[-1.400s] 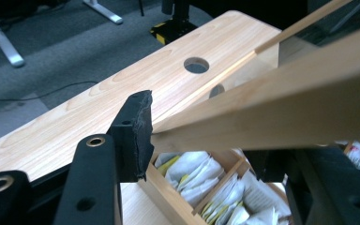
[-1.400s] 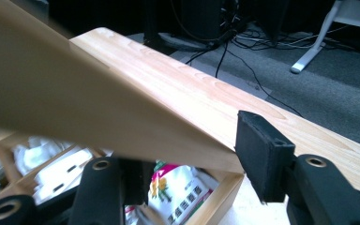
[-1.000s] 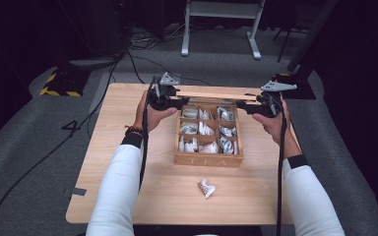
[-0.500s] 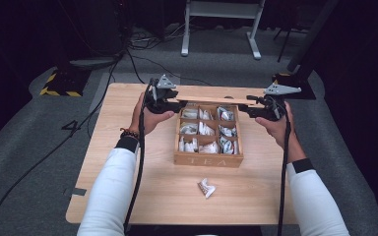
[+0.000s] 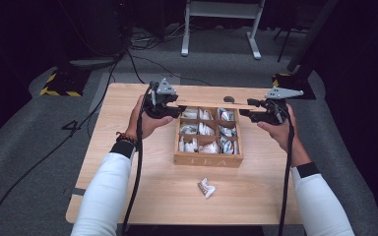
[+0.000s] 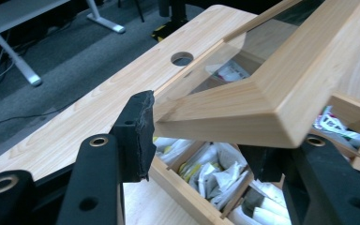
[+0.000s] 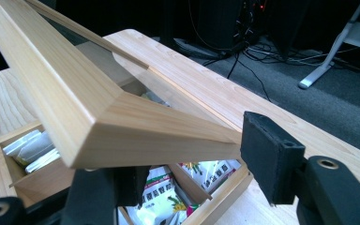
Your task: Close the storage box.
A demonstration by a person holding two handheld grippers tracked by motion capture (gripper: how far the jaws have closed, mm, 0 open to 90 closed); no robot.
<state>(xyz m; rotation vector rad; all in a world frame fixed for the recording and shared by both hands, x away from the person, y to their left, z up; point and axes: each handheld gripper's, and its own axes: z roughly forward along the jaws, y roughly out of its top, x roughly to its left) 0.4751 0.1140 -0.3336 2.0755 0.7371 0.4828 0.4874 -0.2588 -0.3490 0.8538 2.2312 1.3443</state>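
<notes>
A wooden tea box (image 5: 207, 160) with several compartments of tea bags (image 5: 204, 130) stands mid-table. Its glass-paned wooden lid (image 5: 211, 104) is tilted up over the box, the near edge raised. My left gripper (image 5: 171, 108) is shut on the lid's left corner, and my right gripper (image 5: 250, 113) is shut on its right corner. In the left gripper view the lid's frame (image 6: 272, 93) lies between the pads of the left gripper (image 6: 201, 150). The right gripper view has the other lid corner (image 7: 75, 108) held in the right gripper (image 7: 199, 171).
A loose tea bag (image 5: 206, 187) lies on the wooden table (image 5: 266, 196) in front of the box. A round hole (image 5: 229, 99) sits near the table's far edge. Cables and a desk frame (image 5: 221, 10) are on the floor beyond.
Both grippers and the lid between them have shifted slightly toward the person's side in the high view. The box and loose tea bag have stayed put.
</notes>
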